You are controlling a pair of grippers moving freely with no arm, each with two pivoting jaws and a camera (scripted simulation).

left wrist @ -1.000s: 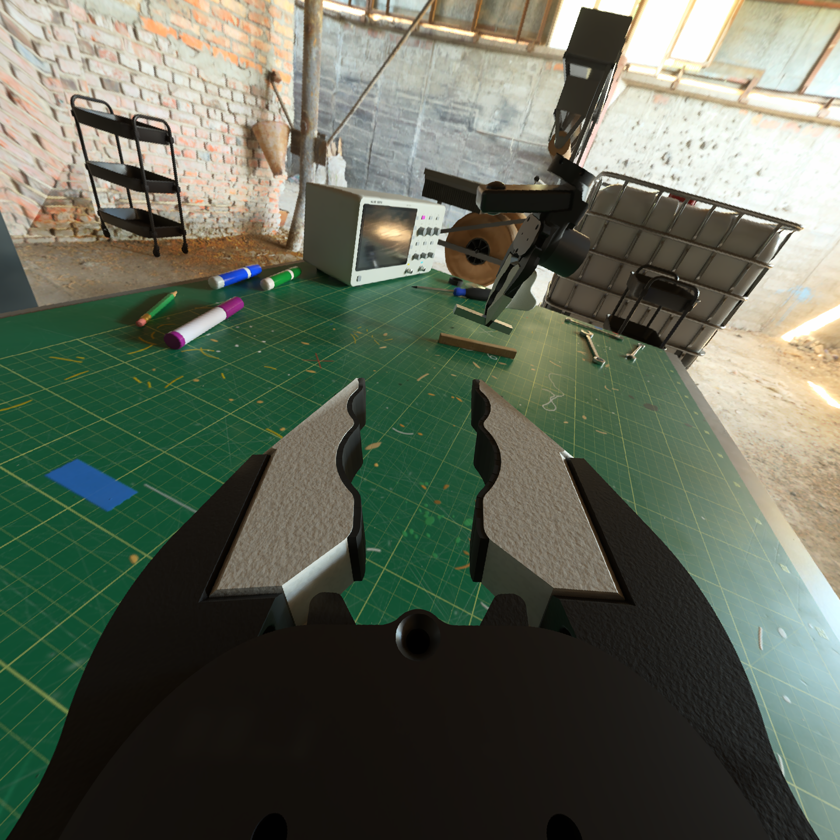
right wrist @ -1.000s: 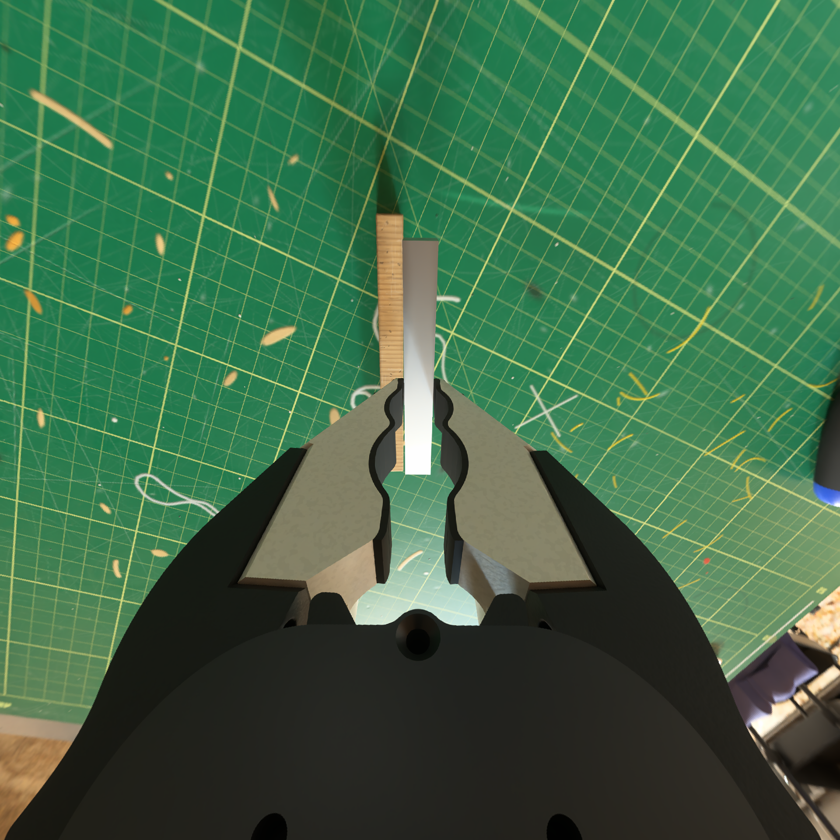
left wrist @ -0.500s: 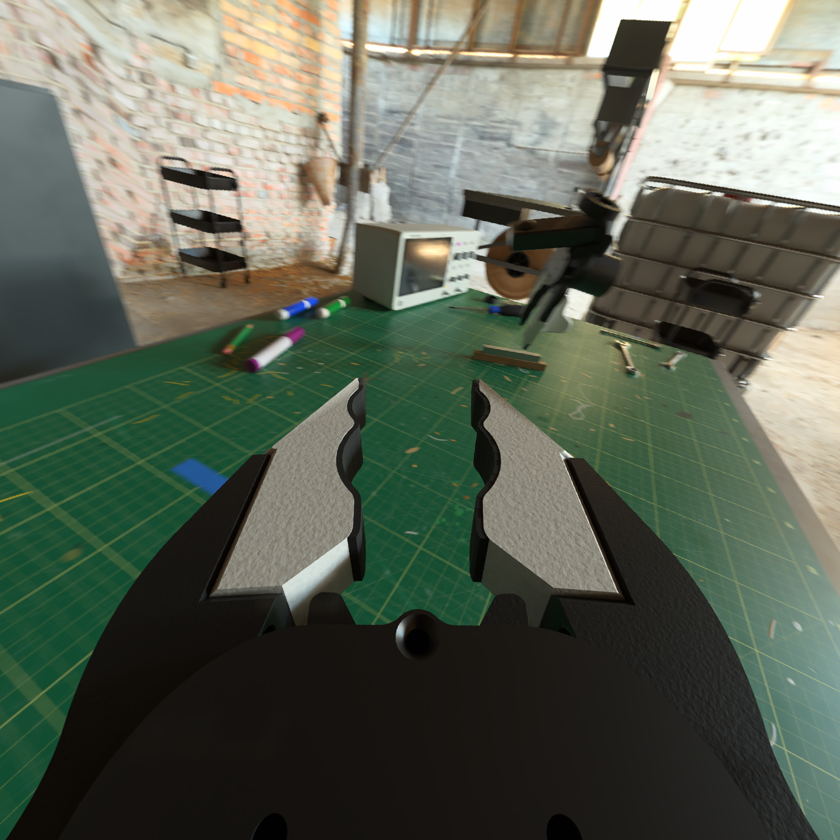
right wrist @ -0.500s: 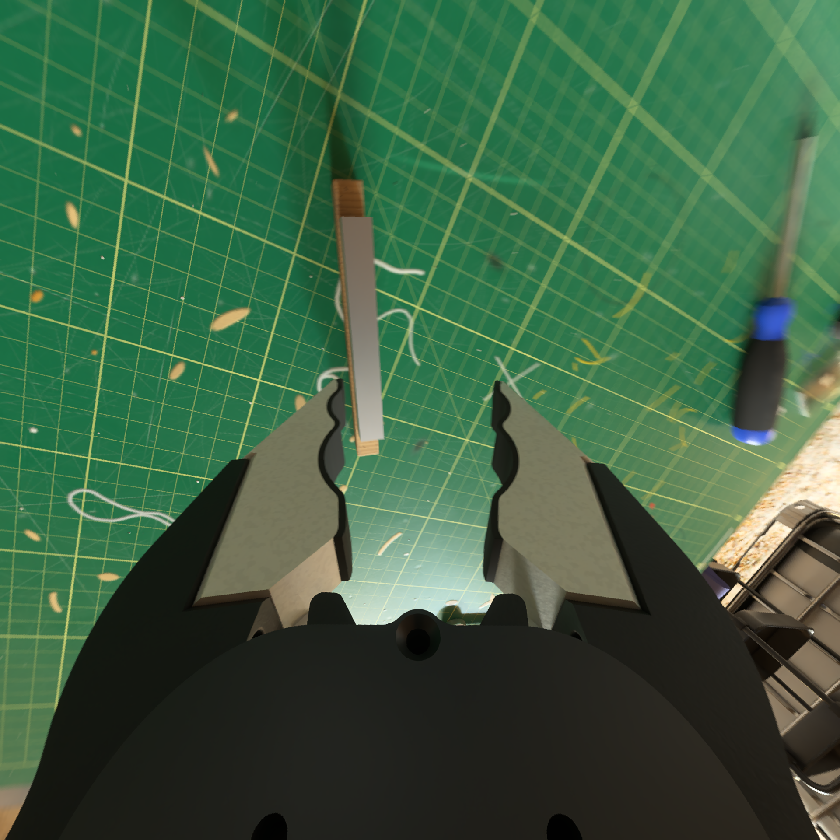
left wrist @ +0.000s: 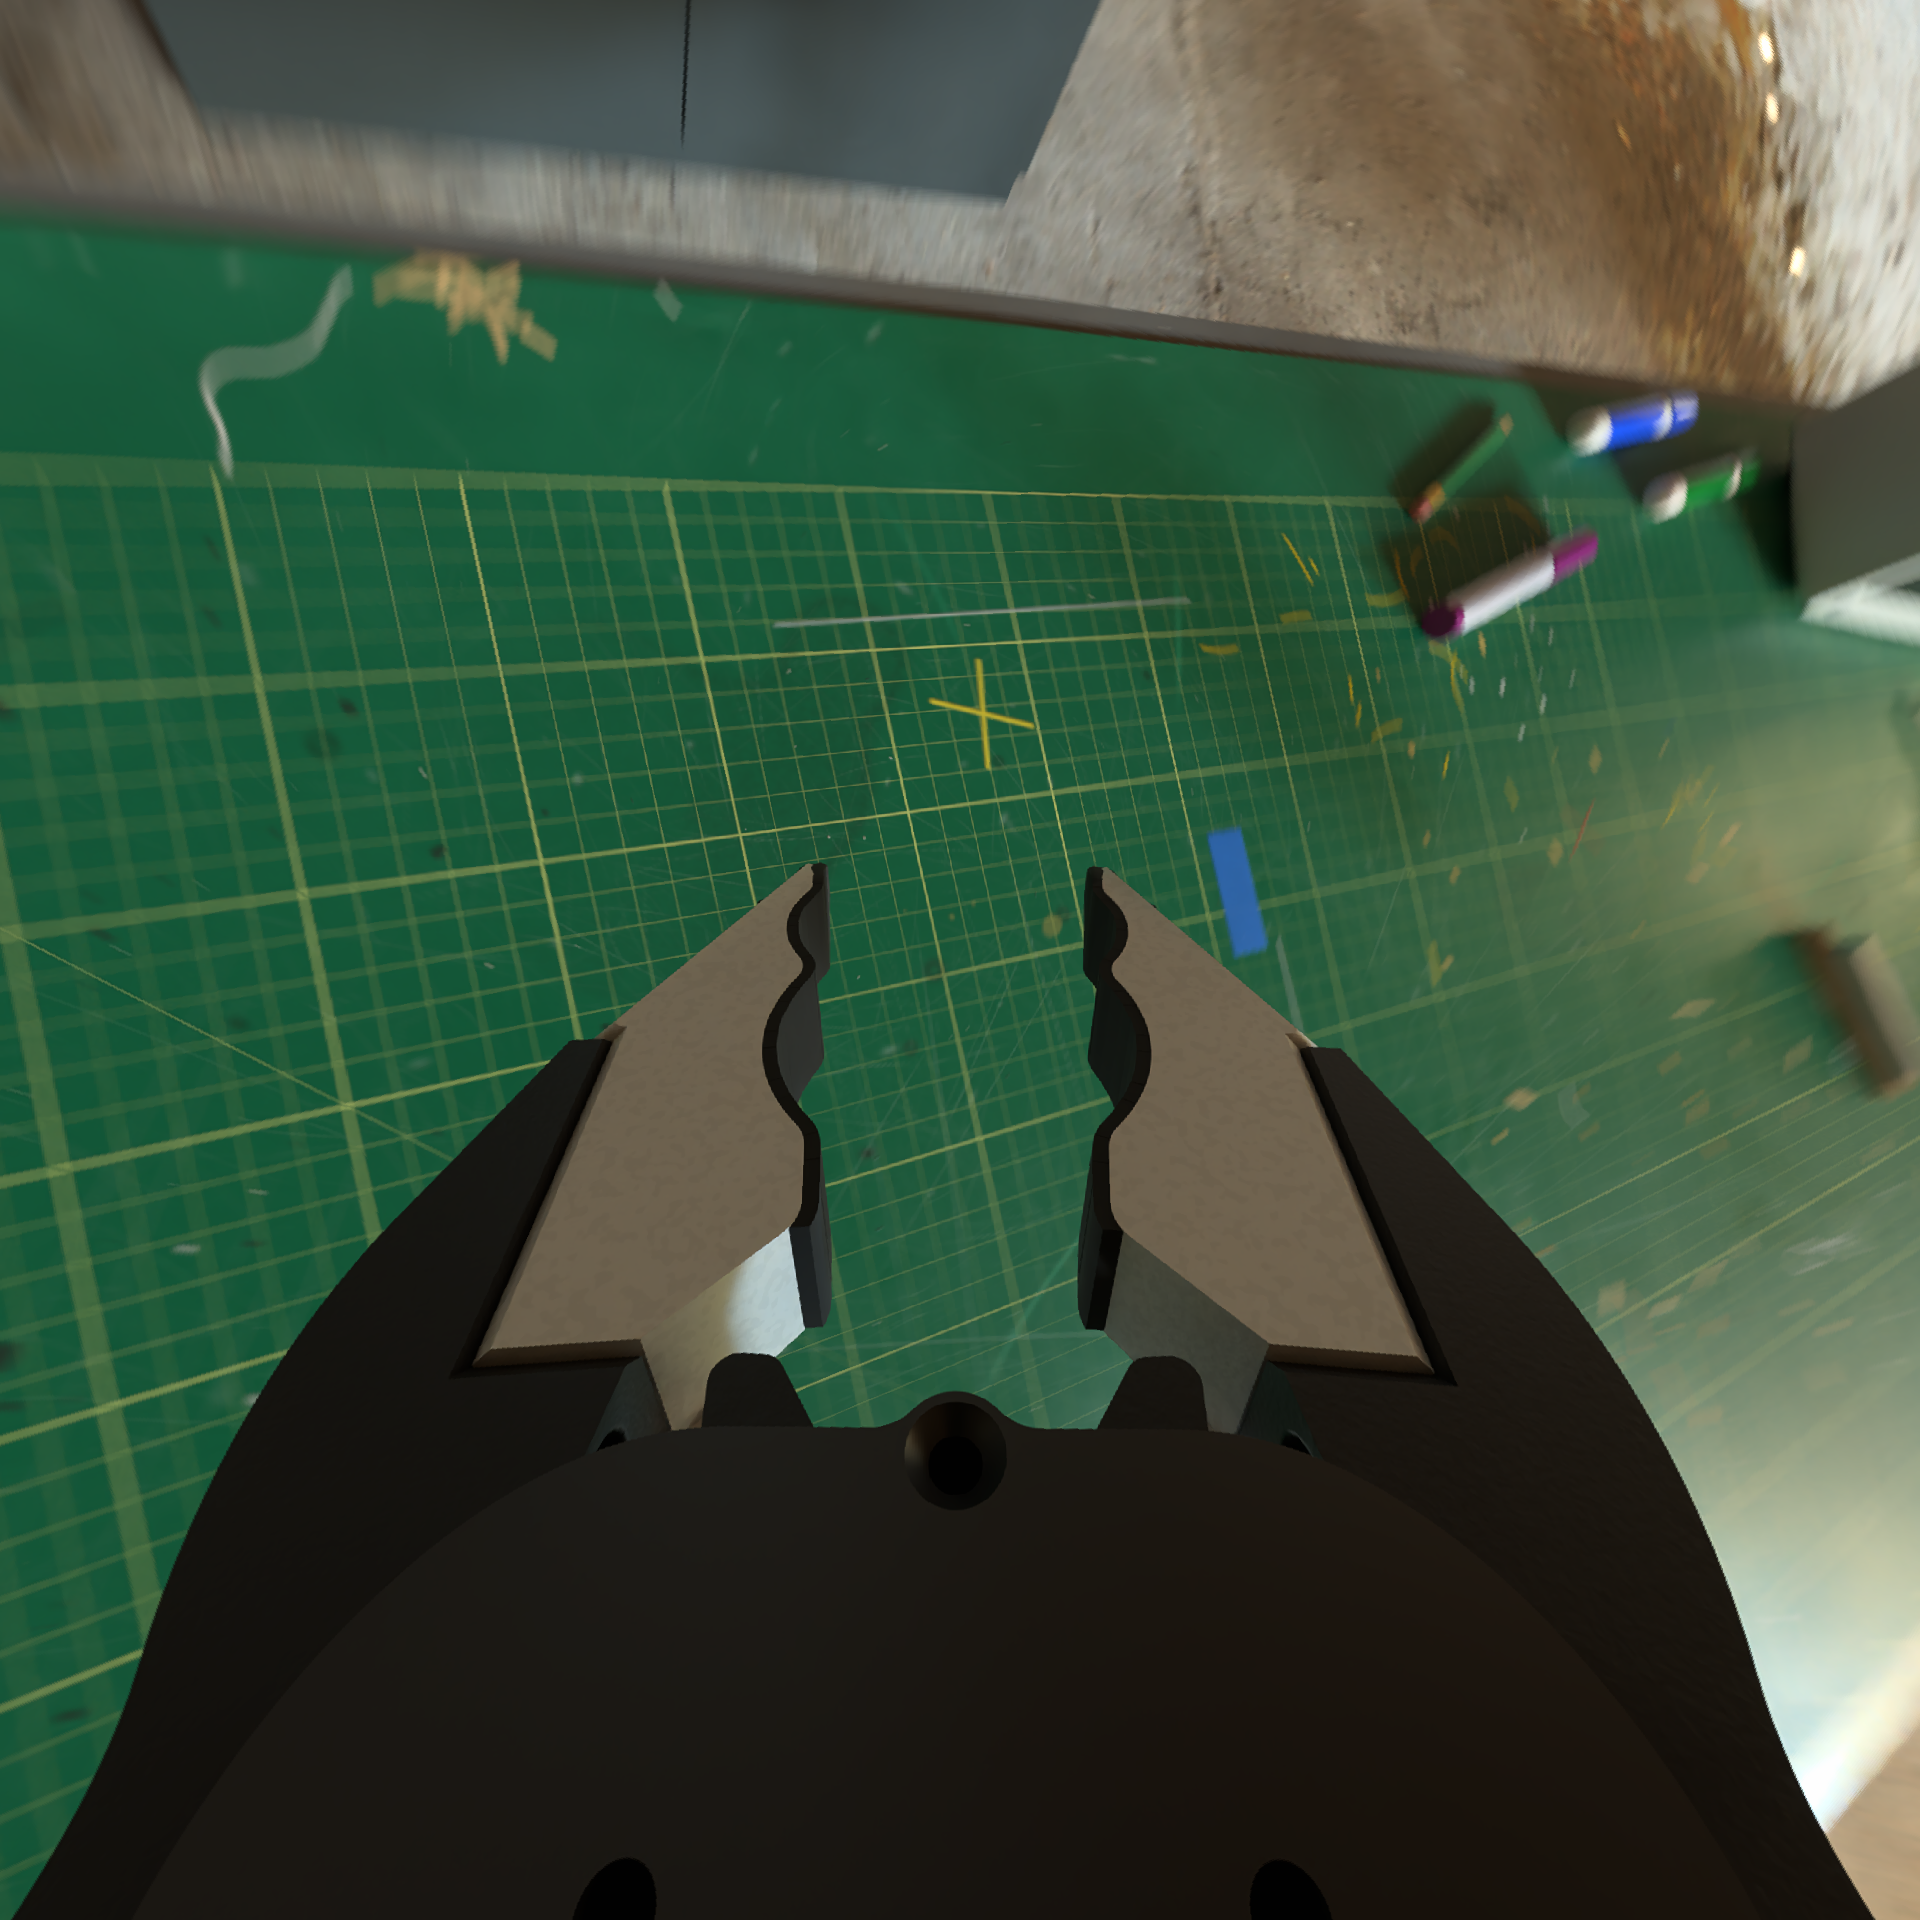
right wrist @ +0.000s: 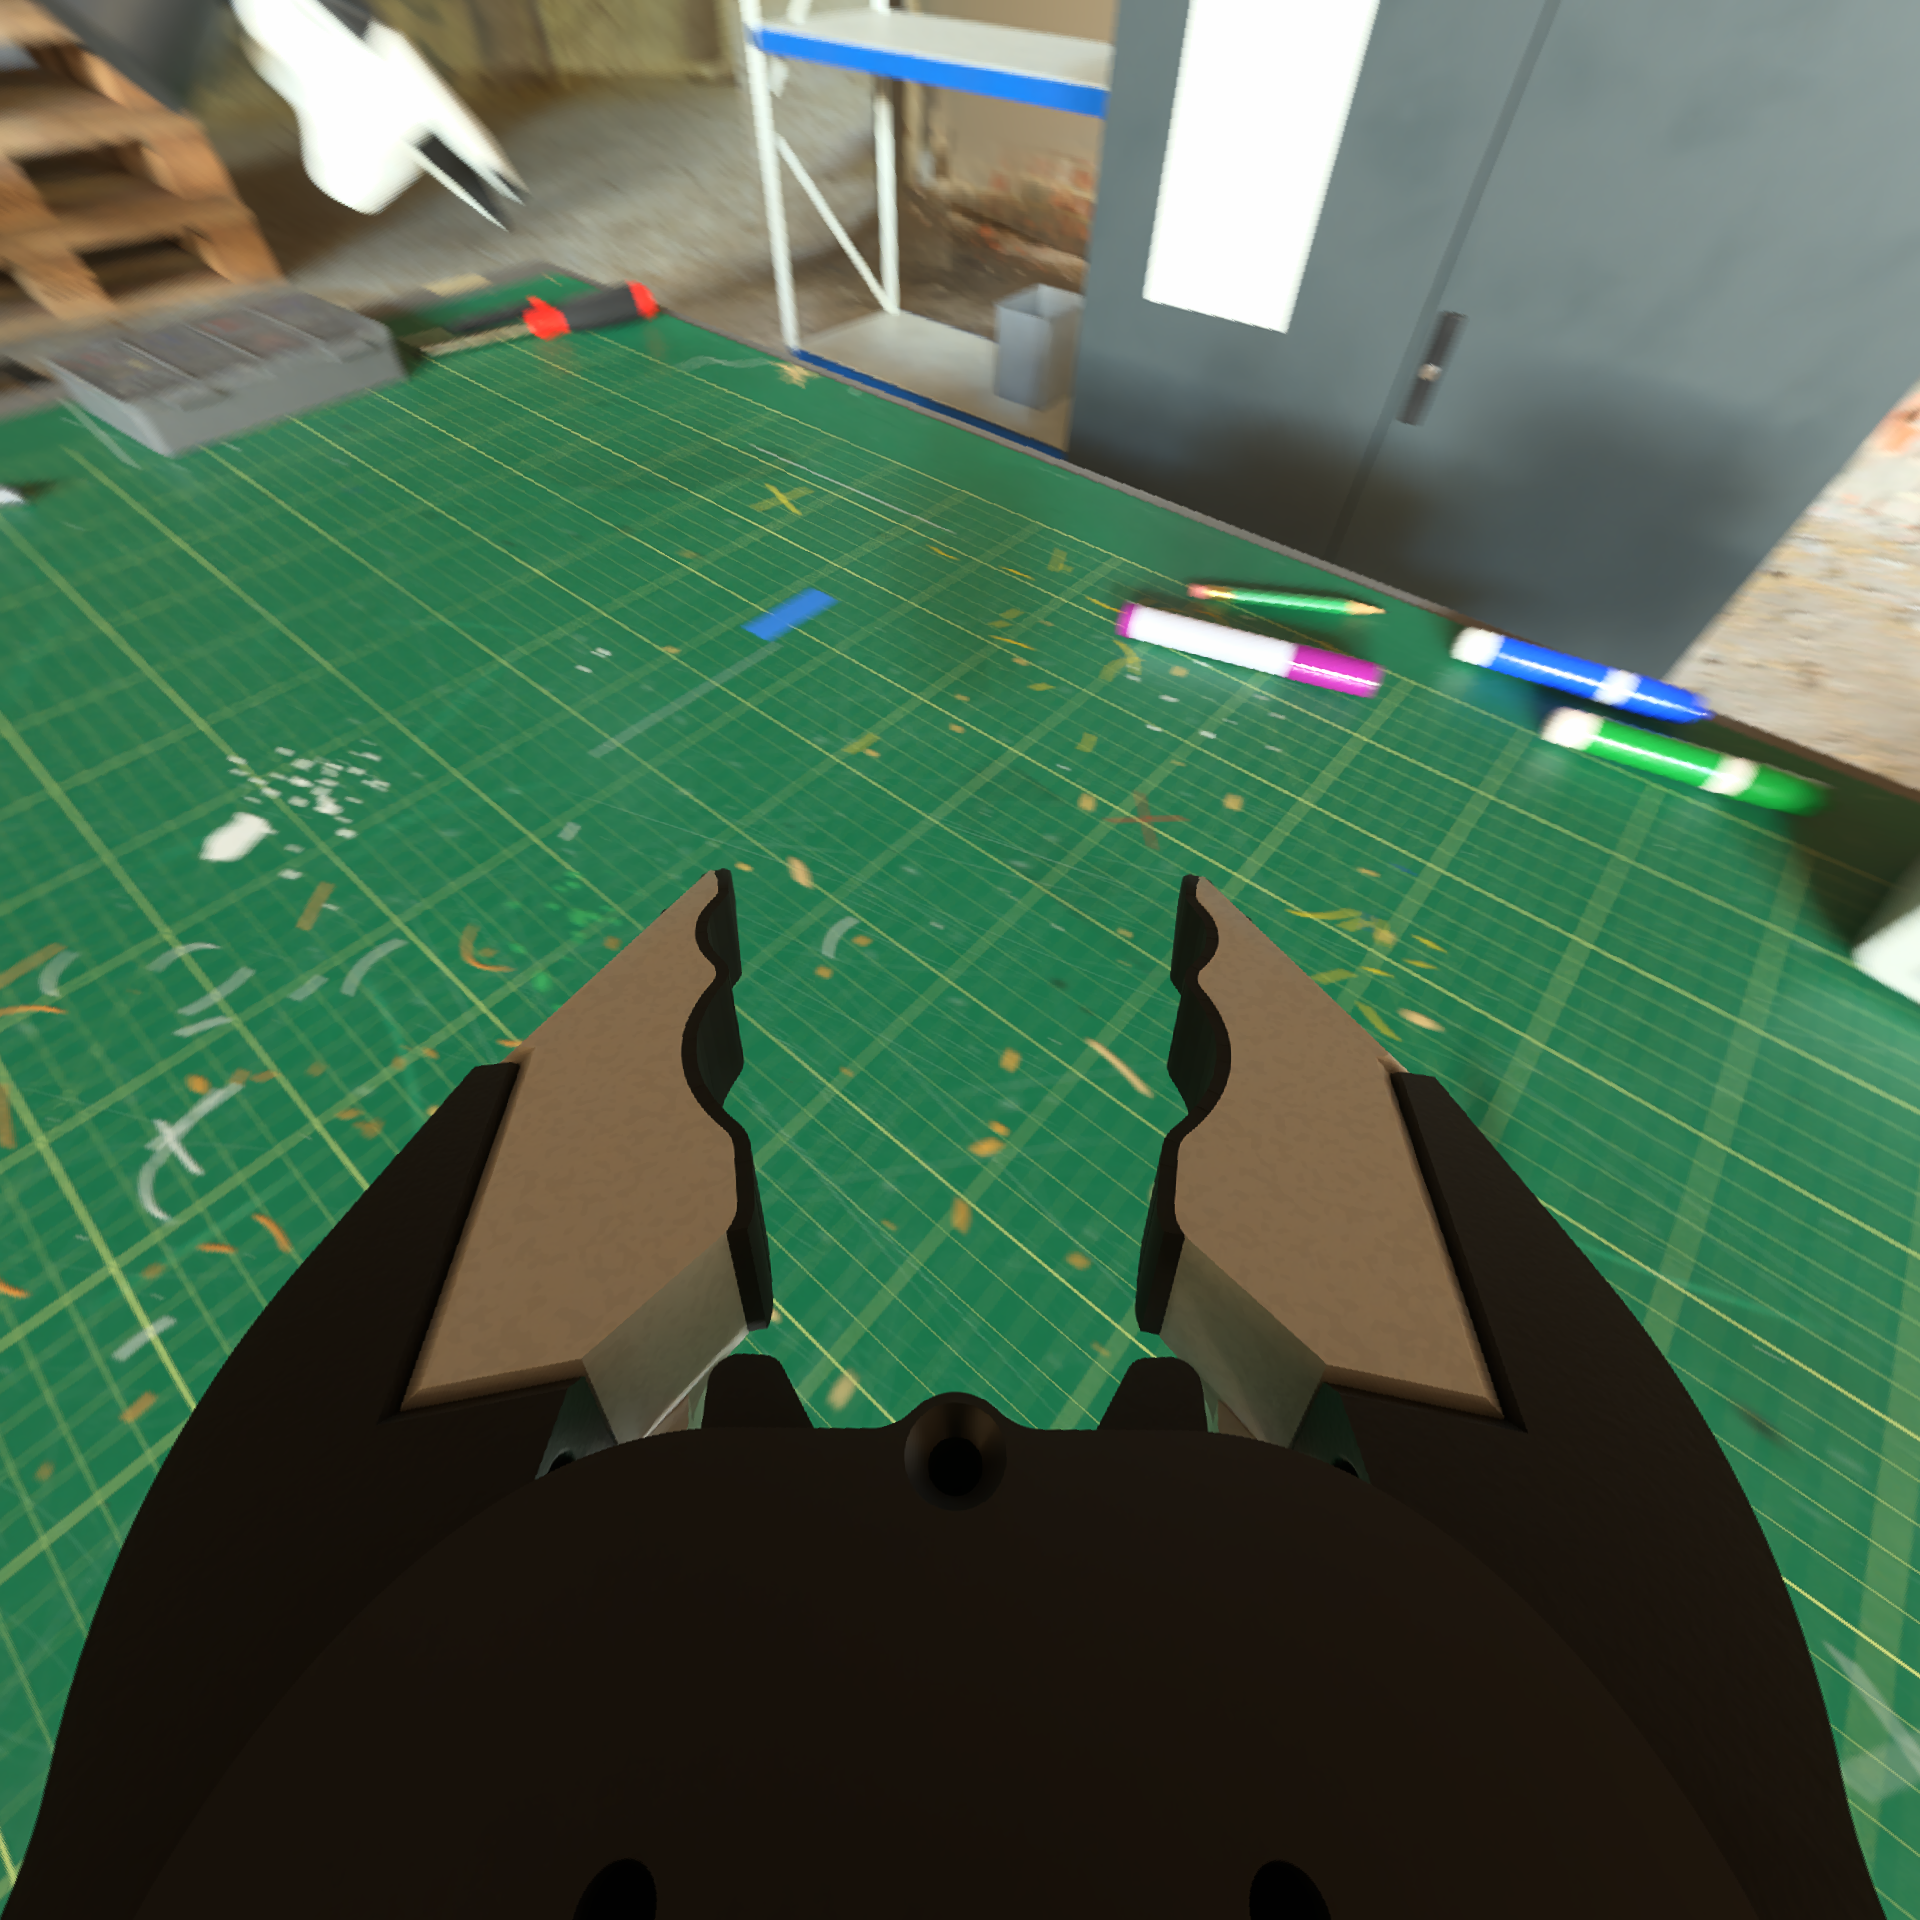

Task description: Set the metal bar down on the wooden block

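The metal bar (left wrist: 1878,1013) lies along the wooden block (left wrist: 1820,982) on the green cutting mat; both show blurred at the right edge of the left wrist view. My left gripper (left wrist: 954,883) is open and empty, pointing down at the mat well to the left of them. My right gripper (right wrist: 954,888) is open wide and empty above the mat. The bar and block do not show in the right wrist view.
A purple marker (left wrist: 1512,582) (right wrist: 1252,649), a blue marker (right wrist: 1579,675), a green marker (right wrist: 1683,764) and a pencil (right wrist: 1288,601) lie near the mat's edge. A blue patch (left wrist: 1236,891) (right wrist: 790,613) marks the mat. A grey box (right wrist: 208,364) and a red-black tool (right wrist: 587,309) sit far left. A blurred white shape (right wrist: 384,125) hangs above.
My right gripper opened and let go of the metal bar, leaving it on the wooden block, then pulled back and turned away. My left gripper swung to face down at the mat.
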